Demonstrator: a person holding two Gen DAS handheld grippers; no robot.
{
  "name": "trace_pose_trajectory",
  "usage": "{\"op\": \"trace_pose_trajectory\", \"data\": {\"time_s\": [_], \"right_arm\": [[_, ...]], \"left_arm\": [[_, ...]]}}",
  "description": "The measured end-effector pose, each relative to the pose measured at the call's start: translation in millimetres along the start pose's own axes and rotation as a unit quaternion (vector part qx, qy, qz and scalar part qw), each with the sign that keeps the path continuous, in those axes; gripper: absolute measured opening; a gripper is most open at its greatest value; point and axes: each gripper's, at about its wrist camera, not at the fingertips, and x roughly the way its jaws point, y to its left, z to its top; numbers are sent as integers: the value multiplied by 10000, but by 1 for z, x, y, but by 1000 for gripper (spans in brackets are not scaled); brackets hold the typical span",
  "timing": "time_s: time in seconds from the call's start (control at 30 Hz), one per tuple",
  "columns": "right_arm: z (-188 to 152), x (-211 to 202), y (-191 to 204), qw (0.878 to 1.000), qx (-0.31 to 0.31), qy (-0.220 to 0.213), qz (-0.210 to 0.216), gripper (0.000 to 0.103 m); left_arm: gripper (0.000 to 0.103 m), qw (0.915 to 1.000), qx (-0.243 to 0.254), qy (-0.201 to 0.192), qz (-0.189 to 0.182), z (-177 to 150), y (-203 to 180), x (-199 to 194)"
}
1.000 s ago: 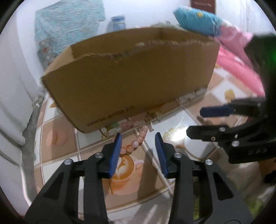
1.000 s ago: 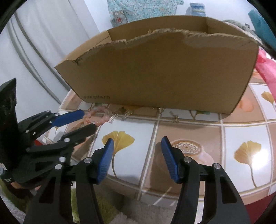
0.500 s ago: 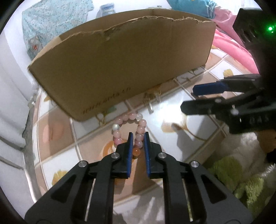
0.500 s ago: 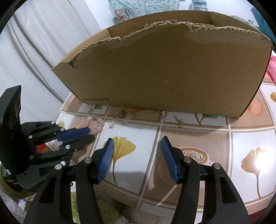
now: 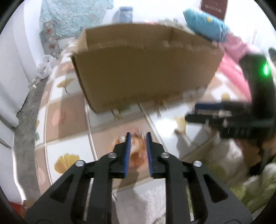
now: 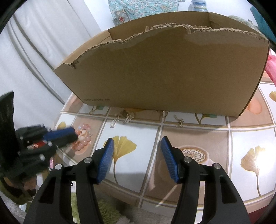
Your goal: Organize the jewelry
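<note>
A pink bead bracelet (image 6: 84,137) hangs from my left gripper (image 5: 138,136), which is shut on it near the table's front left edge; in the left wrist view the beads (image 5: 137,143) are a blur between the fingers. An open cardboard box (image 6: 163,74) stands on the tiled table (image 6: 189,137); it also shows in the left wrist view (image 5: 146,75). Small metal earrings (image 6: 127,118) and chain pieces (image 6: 179,120) lie along the box's front base. My right gripper (image 6: 138,148) is open and empty above the table's front.
A patterned teal cloth (image 5: 72,22), a blue and pink bundle (image 5: 215,34) and a small jar (image 5: 126,14) lie behind the box. A grey wall edge (image 5: 25,110) runs along the table's left. Green shaggy rug (image 6: 107,210) is below the table's front.
My left gripper closed on the bracelet, then lifted and pulled it back from the box toward the table's front edge. The right gripper stayed open and shifted slightly.
</note>
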Motion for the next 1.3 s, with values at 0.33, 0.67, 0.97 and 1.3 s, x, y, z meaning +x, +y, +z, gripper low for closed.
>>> {"op": "trace_pose_trajectory", "data": {"time_s": [0.33,0.67,0.97,1.3], "right_arm": [[1,5,10,9999,-143,2,65,56],[4,11,16,9995,-279,24,120,56],[4,7,16,9997,-243,-28,91,56],[10,4,29,9986,-493,-197,71,55]], "left_arm": [[20,9986,-298,42,438,31,14,37],[20,9968,-447,274,604,36,15,57],[10,9959,4,249,871,43,-11,67],[0,9967,-101,168,787,44,-12,66]]}}
